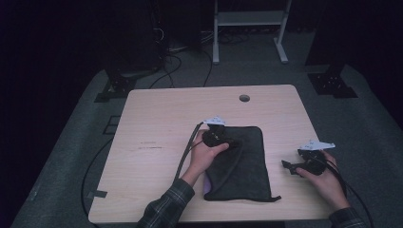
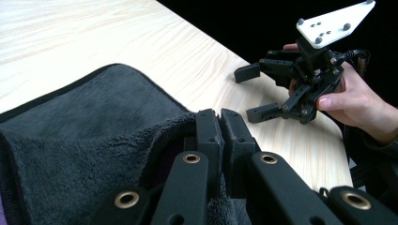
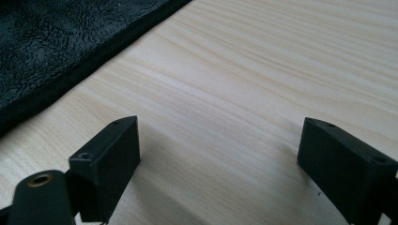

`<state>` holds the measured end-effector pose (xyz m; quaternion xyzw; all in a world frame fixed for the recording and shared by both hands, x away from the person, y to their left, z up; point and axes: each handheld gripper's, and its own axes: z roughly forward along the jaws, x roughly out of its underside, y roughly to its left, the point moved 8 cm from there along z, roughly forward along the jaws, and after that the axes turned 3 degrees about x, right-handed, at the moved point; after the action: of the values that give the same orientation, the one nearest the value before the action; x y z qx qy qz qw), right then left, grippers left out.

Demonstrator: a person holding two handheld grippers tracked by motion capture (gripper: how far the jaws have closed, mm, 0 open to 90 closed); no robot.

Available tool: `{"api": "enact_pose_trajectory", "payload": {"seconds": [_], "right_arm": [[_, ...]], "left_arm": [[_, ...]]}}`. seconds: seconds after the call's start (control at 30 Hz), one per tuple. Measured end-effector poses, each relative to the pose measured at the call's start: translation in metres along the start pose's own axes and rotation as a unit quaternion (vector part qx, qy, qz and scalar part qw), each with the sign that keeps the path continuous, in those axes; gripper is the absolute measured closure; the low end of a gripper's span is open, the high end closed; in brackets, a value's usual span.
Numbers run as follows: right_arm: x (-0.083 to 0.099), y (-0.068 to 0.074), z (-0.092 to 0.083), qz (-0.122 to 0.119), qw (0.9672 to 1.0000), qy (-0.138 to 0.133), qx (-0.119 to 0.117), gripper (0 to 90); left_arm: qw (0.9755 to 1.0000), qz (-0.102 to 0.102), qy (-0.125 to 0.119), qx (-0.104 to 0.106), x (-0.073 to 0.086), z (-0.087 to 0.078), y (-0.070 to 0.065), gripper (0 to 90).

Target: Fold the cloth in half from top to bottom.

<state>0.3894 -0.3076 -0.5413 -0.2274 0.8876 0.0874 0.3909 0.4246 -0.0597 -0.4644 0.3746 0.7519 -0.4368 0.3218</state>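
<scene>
A: Checking low centre of the high view first: dark towel [image 1: 237, 164] lies flat on the desk [image 1: 157, 118], purple showing at its lower left edge.
B: Left tongs [image 1: 227, 141]?
A: Clamped tight on a lifted fold of the towel, mid frame.
B: Right tongs [image 1: 291, 167]?
A: Jaws wide apart, nothing between them, right of the towel, apart from it.

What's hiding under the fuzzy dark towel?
A bit of purple peeks out under the dark towel at its lower left edge. The rest underneath is covered, so what the purple thing is cannot be told.
</scene>
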Motion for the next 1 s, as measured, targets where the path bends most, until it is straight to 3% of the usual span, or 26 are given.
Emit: {"api": "enact_pose_trajectory", "payload": {"seconds": [0.37,0.53,0.8,1.0], "right_arm": [[0.000,0.000,0.000,0.000,1.0000,0.000,0.000,12.3],[0.000,0.000,0.000,0.000,1.0000,0.000,0.000,12.3],[0.000,0.000,0.000,-0.001,1.0000,0.000,-0.001,12.3],[0.000,0.000,0.000,-0.002,1.0000,0.000,-0.002,12.3]], "left_arm": [[0.9998,-0.003,0.018,0.009,0.001,0.034,-0.002,87.0],[0.9992,0.003,0.039,0.005,0.002,0.051,-0.002,86.9],[0.9966,0.007,0.083,-0.001,0.016,0.080,0.001,86.6],[0.9942,0.014,0.106,-0.010,0.024,0.092,0.002,85.5]]}}
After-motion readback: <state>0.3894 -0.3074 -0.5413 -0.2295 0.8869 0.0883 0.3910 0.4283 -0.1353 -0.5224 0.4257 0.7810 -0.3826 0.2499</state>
